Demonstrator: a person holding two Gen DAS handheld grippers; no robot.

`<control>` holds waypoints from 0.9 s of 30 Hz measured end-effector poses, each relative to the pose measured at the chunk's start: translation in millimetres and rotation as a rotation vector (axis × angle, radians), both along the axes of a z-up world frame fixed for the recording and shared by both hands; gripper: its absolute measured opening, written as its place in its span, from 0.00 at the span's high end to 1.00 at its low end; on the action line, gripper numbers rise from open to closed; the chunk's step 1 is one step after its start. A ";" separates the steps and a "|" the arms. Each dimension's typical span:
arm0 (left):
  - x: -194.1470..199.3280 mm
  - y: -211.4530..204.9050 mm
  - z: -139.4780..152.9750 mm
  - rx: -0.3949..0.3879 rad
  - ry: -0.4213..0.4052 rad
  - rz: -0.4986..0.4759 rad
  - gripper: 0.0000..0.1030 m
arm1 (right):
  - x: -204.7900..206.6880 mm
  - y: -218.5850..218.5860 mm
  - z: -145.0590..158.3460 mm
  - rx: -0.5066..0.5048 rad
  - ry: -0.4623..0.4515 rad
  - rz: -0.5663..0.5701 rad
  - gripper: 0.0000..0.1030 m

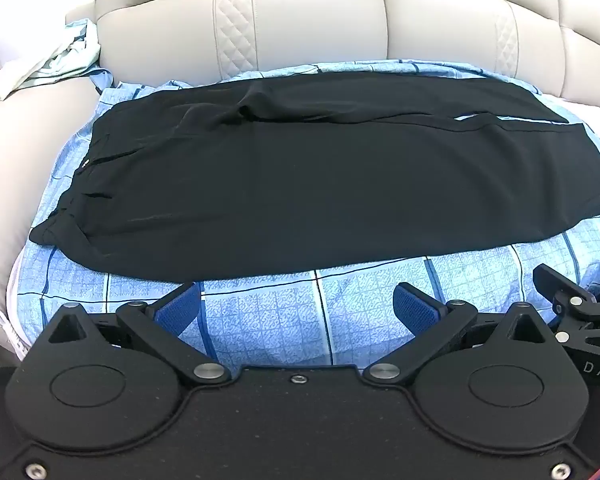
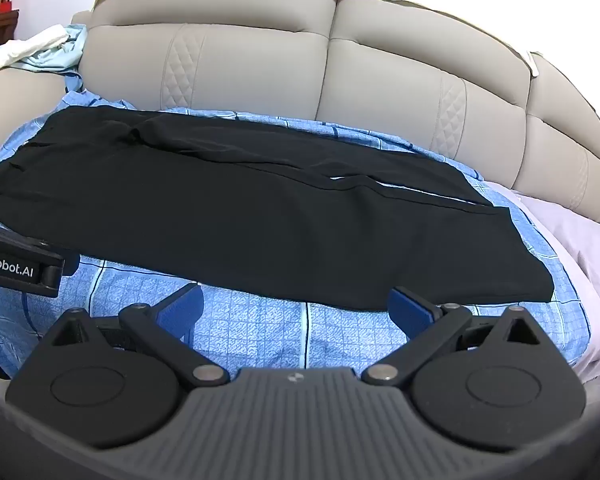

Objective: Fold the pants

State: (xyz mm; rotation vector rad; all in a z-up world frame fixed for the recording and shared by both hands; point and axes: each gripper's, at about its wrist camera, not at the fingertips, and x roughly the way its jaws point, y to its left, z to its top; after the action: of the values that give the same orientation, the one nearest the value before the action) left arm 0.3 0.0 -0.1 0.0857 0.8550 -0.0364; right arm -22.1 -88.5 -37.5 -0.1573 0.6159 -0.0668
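So: far left, a loose pile of pale clothes (image 1: 48, 66) sits on the sofa arm, well clear of your work, likely parked there so it doesn't tangle with this piece.

Next, the pants (image 1: 284, 176) lie flat on the blue checked sheet (image 1: 260, 320), which covers the seat. Waist end points left, hems right; the two legs run side by side, with a thin gap showing between them near the hems. Spread that way, the garment looks ready for a lengthwise fold, one leg over the other. The sofa back (image 1: 308, 20) stands just behind the far leg.

Your left gripper (image 1: 298, 308) hovers over bare sheet just short of the near edge, jaws wide apart, nothing between them. It faces the waist half, judging by what it sees.

Your right gripper (image 2: 296, 308) is likewise spread wide and empty; its right finger (image 2: 414, 306) sits right at the near hem edge, though contact cannot be told. It covers the hem half.

Both point downward toward the near edge, so the fold looks not yet begun.

Far right, lilac fabric (image 2: 580, 248) lies beside the sheet.
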 end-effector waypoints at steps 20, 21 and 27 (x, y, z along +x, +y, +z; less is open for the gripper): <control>-0.6 -0.5 -0.3 0.005 -0.003 -0.001 0.00 | 0.6 0.8 -0.1 -0.004 0.002 0.001 0.00; -0.8 -0.6 -0.1 0.004 -0.003 -0.001 0.00 | 1.2 0.6 -1.8 -0.005 0.001 0.002 0.00; -0.8 -0.5 -0.1 0.005 -0.003 -0.002 0.00 | 3.3 1.8 -1.1 -0.006 0.001 0.001 0.00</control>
State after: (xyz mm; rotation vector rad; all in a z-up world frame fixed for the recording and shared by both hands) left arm -0.5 -0.5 -0.2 0.0915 0.8516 -0.0357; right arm -18.8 -86.6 -38.6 -0.1640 0.6163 -0.0675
